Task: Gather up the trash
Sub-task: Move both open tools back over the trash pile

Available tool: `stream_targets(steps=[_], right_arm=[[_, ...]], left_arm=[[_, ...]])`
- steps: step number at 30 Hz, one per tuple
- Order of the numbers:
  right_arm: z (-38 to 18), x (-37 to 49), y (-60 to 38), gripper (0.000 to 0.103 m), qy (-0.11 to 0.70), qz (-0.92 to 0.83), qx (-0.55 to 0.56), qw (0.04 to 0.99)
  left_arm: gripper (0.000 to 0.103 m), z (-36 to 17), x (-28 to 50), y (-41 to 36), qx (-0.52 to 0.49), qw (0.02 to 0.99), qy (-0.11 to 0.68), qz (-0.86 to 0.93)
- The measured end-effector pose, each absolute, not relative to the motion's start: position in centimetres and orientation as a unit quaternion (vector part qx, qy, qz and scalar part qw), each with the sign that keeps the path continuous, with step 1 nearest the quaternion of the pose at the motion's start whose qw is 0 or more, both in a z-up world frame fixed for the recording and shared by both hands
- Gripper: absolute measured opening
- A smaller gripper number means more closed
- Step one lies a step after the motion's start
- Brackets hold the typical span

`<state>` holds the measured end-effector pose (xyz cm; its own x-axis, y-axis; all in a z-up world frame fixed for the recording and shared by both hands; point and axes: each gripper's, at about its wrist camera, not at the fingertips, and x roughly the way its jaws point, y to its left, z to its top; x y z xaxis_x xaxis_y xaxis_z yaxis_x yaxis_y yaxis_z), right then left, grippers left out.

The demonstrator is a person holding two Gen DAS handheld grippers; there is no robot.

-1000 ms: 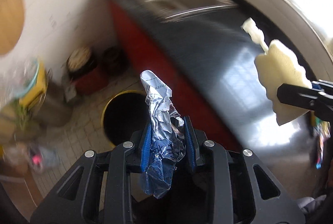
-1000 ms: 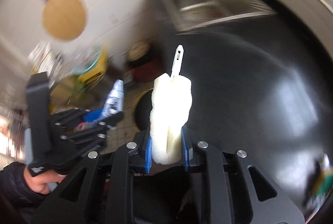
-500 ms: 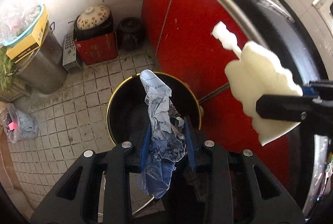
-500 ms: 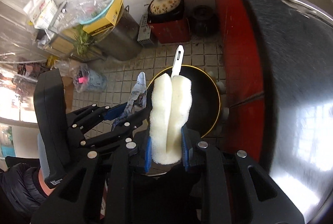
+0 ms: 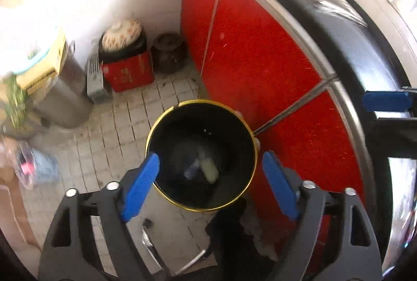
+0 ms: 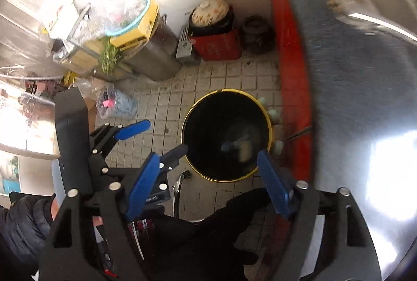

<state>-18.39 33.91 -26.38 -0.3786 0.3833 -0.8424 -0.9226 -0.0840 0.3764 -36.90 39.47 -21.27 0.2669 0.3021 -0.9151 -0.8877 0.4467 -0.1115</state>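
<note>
A black trash bin with a yellow rim (image 5: pixel 156 124) stands on the tiled floor beside the red cabinet; it also shows in the right wrist view (image 6: pixel 269 129). Inside it lie the crumpled foil wrapper (image 5: pixel 191 168) and the pale sponge piece (image 5: pixel 209 168), also seen in the right wrist view as the wrapper (image 6: pixel 229 145) and the sponge (image 6: pixel 245 149). My left gripper (image 5: pixel 211 166) is open and empty above the bin. My right gripper (image 6: pixel 208 166) is open and empty above the bin too. The left gripper (image 6: pixel 153 136) shows at the left of the right wrist view.
The red cabinet front (image 5: pixel 255 54) and the dark countertop (image 5: pixel 365 51) run along the right. A red box with a ceramic pot (image 5: pixel 125 67), a dark jar (image 5: pixel 168 51) and a metal drum (image 5: pixel 60 98) stand by the wall. A plastic bag (image 6: pixel 117 103) lies on the floor.
Both grippers opened over the bin. The foil wrapper left my left gripper and the sponge left my right gripper; both now lie inside the bin.
</note>
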Motion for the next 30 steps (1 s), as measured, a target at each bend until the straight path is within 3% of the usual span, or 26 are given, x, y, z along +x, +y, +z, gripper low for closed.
stream_targets(steps=[6, 12, 20, 26, 30], right_arm=[[-20.1, -10.4, 24.1, 0.092, 0.458, 0.641, -0.194, 0.584], [-17.4, -0.4, 8.5, 0.093, 0.456, 0.526, -0.091, 0.712], [-19.4, 6.0, -13.6, 0.093, 0.481, 0.310, 0.041, 0.819], [-22.4, 5.1, -25.6, 0.093, 0.498, 0.200, 0.107, 0.837], [-23.6, 4.2, -28.6, 0.093, 0.503, 0.175, 0.117, 0.838]], left_arm=[[0.093, -13.6, -29.3, 34.9, -0.227, 0.787, 0.449, 0.357], [0.094, -6.8, -17.9, 27.5, -0.182, 0.859, 0.426, 0.217], [0.094, -2.1, -4.5, 12.2, -0.067, 0.901, 0.430, 0.003], [0.094, -1.0, -1.0, 3.0, 0.007, 0.896, 0.431, -0.102], [0.094, -1.4, -0.3, 0.2, 0.034, 0.889, 0.438, -0.129]])
